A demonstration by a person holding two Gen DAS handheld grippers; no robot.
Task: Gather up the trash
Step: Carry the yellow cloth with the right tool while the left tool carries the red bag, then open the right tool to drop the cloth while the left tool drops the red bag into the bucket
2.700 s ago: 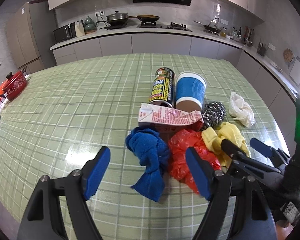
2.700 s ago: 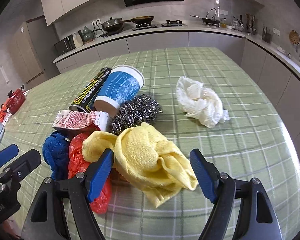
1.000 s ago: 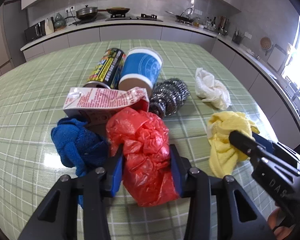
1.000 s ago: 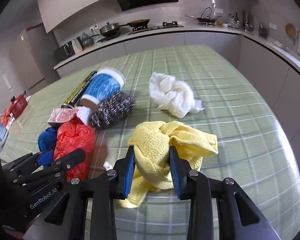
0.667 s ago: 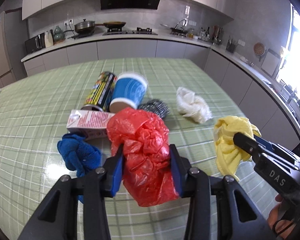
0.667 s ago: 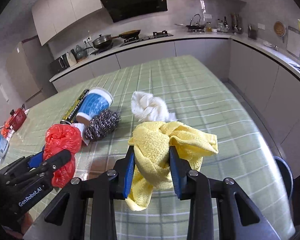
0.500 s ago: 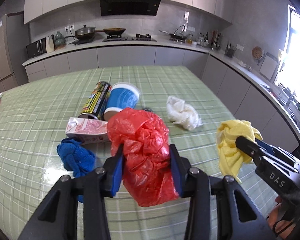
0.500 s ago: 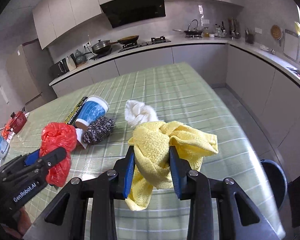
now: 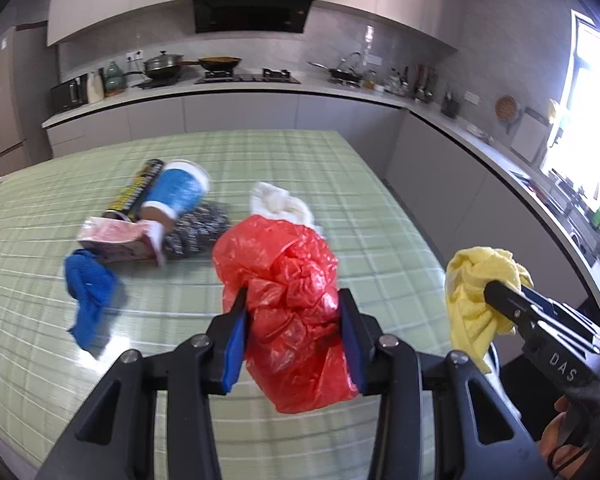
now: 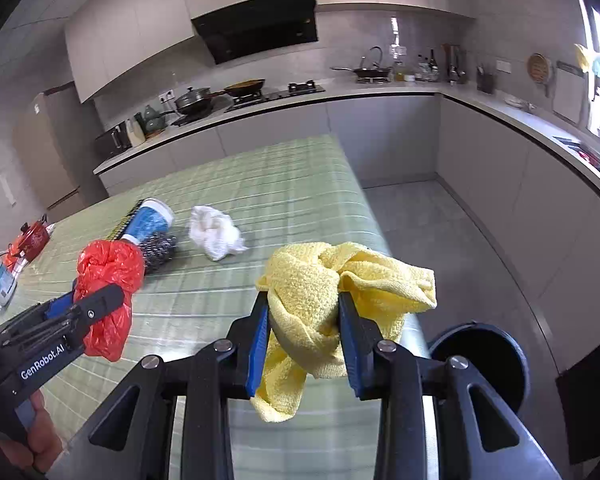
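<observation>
Jaws clamp red bag (image 9: 288, 300), yellow cloth (image 10: 332, 292), bin (image 10: 480, 356) right-view only

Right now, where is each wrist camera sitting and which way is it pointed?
Left wrist: behind the left gripper, facing the stove wall across the table; red plastic bag clamped.
Right wrist: behind the right gripper, facing the table's right edge and black bin; yellow cloth clamped.
Shared: each shows the other gripper and its load.

White letters "DAS" stand on the black body of the right gripper (image 9: 500, 300), seen from the left wrist camera. "GenRobot.AI" stands in white on the left gripper (image 10: 96, 300), seen from the right wrist camera. The print on the lying can (image 9: 134, 194) is blurred.
</observation>
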